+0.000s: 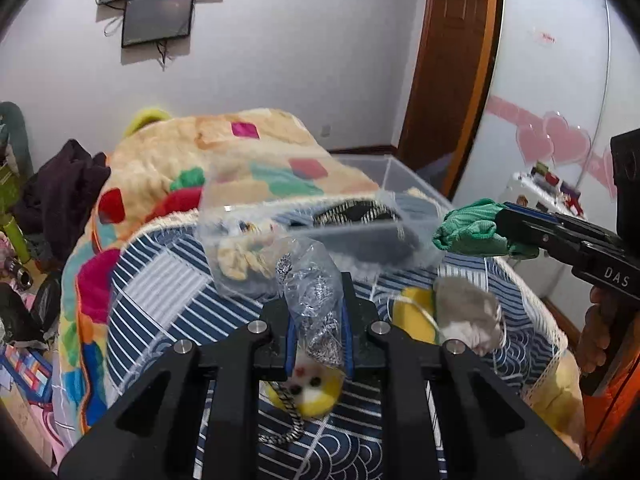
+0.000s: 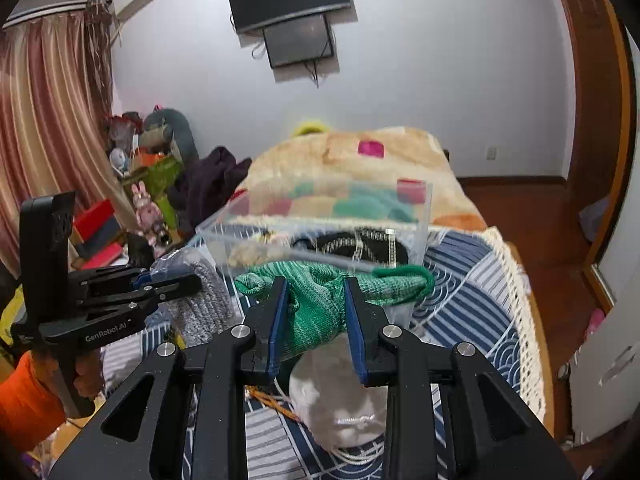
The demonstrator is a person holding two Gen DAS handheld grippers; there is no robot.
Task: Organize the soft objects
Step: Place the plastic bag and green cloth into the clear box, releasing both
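My left gripper point(image 1: 318, 312) is shut on a clear plastic bag with a grey knit item point(image 1: 312, 292), held above the bed; it also shows in the right wrist view point(image 2: 200, 292). My right gripper point(image 2: 314, 296) is shut on a green knit cloth point(image 2: 320, 300), which also shows in the left wrist view point(image 1: 472, 232), held just in front of a clear plastic box point(image 2: 416, 216). The box point(image 1: 400, 176) sits on the bed and holds a cream plush and a black patterned item.
On the striped bed cover point(image 1: 168, 292) lie a yellow plush toy point(image 1: 316, 392), a yellow item point(image 1: 416, 312) and a grey-white plush point(image 1: 468, 312). A white drawstring pouch point(image 2: 340, 404) lies below my right gripper. A colourful blanket point(image 1: 224, 148) is piled behind the box.
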